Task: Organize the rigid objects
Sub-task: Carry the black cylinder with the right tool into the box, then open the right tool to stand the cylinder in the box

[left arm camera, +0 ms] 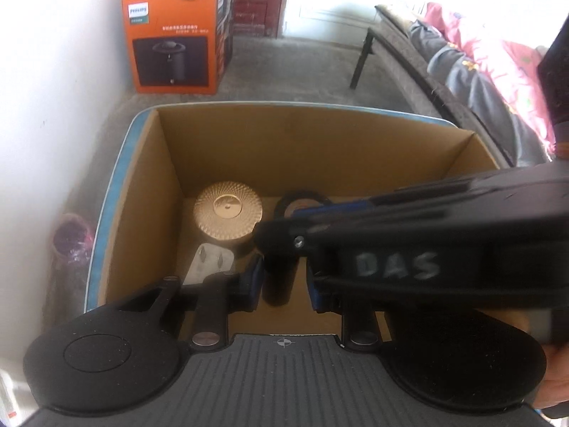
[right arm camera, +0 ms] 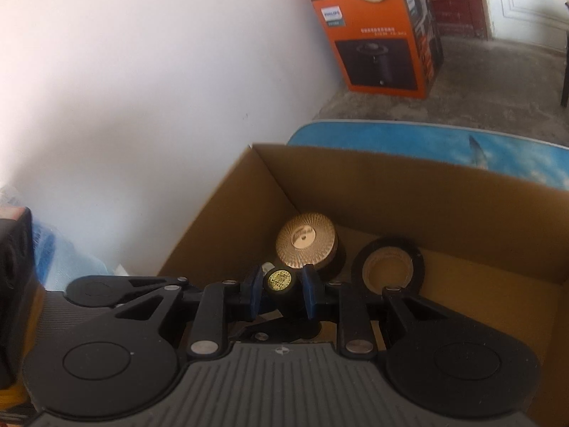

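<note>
**Current state.** The right gripper [right arm camera: 281,291] is closed narrowly on the small black cylinder with a gold-printed cap [right arm camera: 281,280], pads against its sides just below the cap. The cylinder hangs roughly upright above the floor of the open brown cardboard box [left arm camera: 284,142]. The left gripper [left arm camera: 284,286] is slightly open. The cylinder's lower body stands between its blue pads, and a gap shows on at least one side, so it holds nothing.

**Box contents.** The following lie on the box floor:
- A round jar with a ribbed gold lid [left arm camera: 227,210].
- A black tape roll [right arm camera: 387,267].
- A white plug adapter [left arm camera: 209,263].

**Handling.** Treat the cylinder as rigid and probably light. Its smooth, rounded wall is likely to slip or pivot between flat pads. Grip it across the mid-body, square to its axis, not on the cap. Set it down on bare cardboard clear of the jar, since a narrow base tips easily.
</note>
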A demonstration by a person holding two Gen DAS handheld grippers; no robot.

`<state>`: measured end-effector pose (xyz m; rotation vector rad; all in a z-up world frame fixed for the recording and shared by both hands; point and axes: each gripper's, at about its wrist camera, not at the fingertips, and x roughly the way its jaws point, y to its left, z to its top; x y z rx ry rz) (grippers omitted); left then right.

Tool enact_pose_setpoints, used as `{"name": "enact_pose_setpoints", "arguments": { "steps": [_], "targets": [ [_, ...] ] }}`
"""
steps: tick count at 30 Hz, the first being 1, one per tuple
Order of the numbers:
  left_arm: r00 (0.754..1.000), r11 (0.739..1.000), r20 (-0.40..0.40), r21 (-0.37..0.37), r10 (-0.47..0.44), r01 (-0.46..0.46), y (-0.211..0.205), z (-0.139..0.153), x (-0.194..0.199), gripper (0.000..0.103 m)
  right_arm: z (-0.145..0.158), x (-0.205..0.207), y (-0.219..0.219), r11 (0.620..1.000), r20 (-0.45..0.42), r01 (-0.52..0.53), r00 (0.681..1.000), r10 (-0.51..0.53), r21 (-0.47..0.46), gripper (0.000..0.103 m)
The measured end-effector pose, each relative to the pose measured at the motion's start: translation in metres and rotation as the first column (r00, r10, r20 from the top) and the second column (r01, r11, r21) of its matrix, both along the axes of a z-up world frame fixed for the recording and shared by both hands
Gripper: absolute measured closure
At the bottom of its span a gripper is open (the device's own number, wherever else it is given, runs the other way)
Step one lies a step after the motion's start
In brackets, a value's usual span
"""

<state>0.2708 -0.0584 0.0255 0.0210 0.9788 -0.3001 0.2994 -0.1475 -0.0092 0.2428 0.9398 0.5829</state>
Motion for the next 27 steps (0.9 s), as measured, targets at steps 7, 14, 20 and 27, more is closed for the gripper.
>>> {"name": "enact_pose_setpoints", "arguments": {
  "steps": [7, 14, 20, 27],
  "targets": [
    [1.0, 1.0, -0.004, -0.003, -0.003, 0.003, 0.003, -0.002, -0.003, 0.067, -0.007, 0.004, 0.01, 1.0, -0.012, -0.009, 1.0, 0.009, -0.022, 0.076],
    [0.999, 1.0, 0.032, -0.002, -0.007, 0.007, 0.002, 0.007, -0.009, 0.048, -0.001, 0.002, 0.013, 0.999, -0.008, -0.008, 1.0, 0.007, -0.052, 0.073],
    [0.996, 1.0, 0.085, -0.004, -0.021, 0.022, 0.0, 0.026, -0.028, 0.033, 0.02, -0.015, 0.0, 0.999, 0.051, 0.021, 0.999, -0.019, -0.04, 0.061],
    [0.978, 0.998, 0.197, -0.013, -0.064, 0.068, 0.001, 0.06, -0.074, 0.021, 0.063, -0.08, -0.043, 0.997, 0.138, 0.072, 0.988, -0.075, 0.029, 0.055]
  ]
}}
